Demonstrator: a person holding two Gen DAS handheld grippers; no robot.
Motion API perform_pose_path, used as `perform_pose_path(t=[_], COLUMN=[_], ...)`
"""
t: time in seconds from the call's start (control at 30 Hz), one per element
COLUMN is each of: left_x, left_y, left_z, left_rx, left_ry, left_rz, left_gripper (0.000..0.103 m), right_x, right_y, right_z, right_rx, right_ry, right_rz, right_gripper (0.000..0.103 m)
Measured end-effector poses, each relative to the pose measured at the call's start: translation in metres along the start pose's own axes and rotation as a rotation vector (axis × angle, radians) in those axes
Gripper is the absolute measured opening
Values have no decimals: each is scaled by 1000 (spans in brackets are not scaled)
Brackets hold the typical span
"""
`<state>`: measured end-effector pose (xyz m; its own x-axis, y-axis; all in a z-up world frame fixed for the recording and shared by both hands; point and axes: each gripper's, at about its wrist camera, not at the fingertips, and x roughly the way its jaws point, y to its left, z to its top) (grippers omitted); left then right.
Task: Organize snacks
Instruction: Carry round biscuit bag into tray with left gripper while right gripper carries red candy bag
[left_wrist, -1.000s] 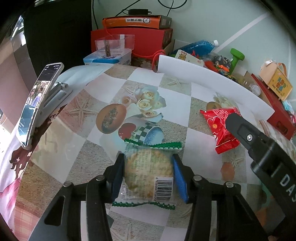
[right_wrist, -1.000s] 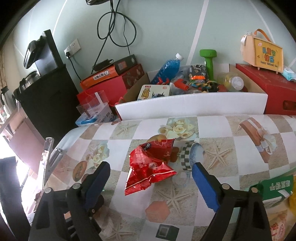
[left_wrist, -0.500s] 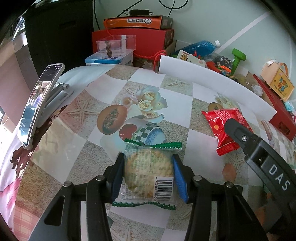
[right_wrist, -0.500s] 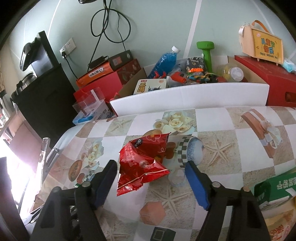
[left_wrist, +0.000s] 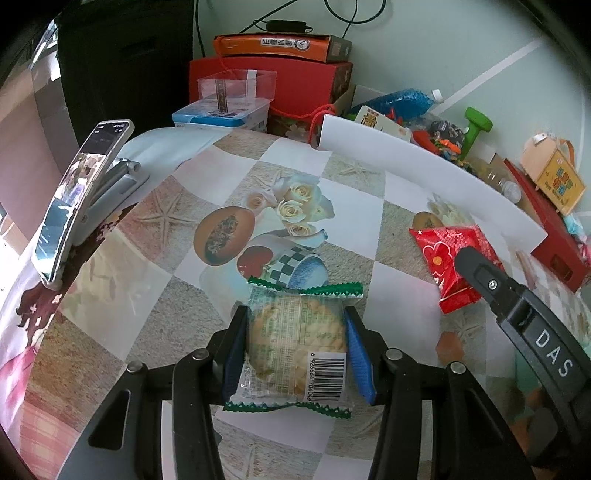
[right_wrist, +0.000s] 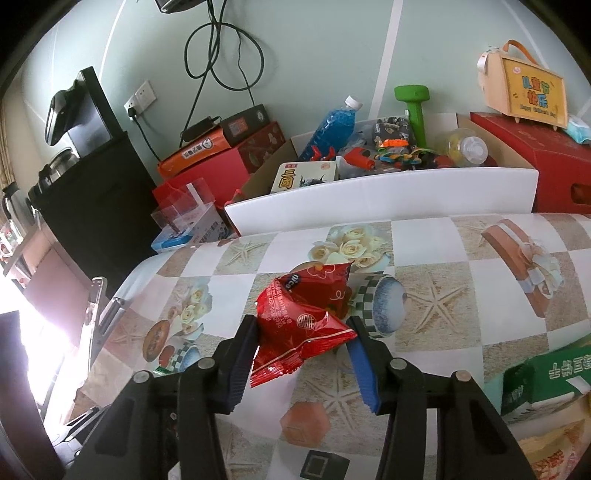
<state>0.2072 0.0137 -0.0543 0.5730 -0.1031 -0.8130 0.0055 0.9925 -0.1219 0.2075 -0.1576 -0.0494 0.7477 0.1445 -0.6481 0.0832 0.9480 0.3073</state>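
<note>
Bare patterned tablecloth (left_wrist: 177, 280) stretches ahead of the left gripper (left_wrist: 295, 350), clamped on a green-edged biscuit packet (left_wrist: 295, 347), while the right gripper (right_wrist: 303, 358), jaws just closing, pinches a crinkled red snack bag (right_wrist: 306, 317).

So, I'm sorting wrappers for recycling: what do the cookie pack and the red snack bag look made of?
Cookie pack: apparently thin clear plastic film, glossy; the biscuit shows through it, edges green and zigzag-cut. Red snack bag: probably foil-lined plastic, shiny, with sharp creases and bright glints.

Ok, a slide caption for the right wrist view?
Right tongs have just been closing around a red snack packet on the patterned tablecloth.
</note>
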Motion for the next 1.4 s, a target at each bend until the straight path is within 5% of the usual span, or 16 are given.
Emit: perform_pose_path(t=[0.6,1.4], left_x=[-42,-145], left_y=[-13,-77], left_z=[10,-11], left_rx=[4,179], left_ry=[-84,-177], left_rz=[-43,-120], left_gripper=[51,51], right_x=[-57,-198], right_y=[4,-22], right_z=[6,-8], right_rx=[-18,42], right_ry=[-99,-187], right_rz=[14,-83], right_gripper=[51,51])
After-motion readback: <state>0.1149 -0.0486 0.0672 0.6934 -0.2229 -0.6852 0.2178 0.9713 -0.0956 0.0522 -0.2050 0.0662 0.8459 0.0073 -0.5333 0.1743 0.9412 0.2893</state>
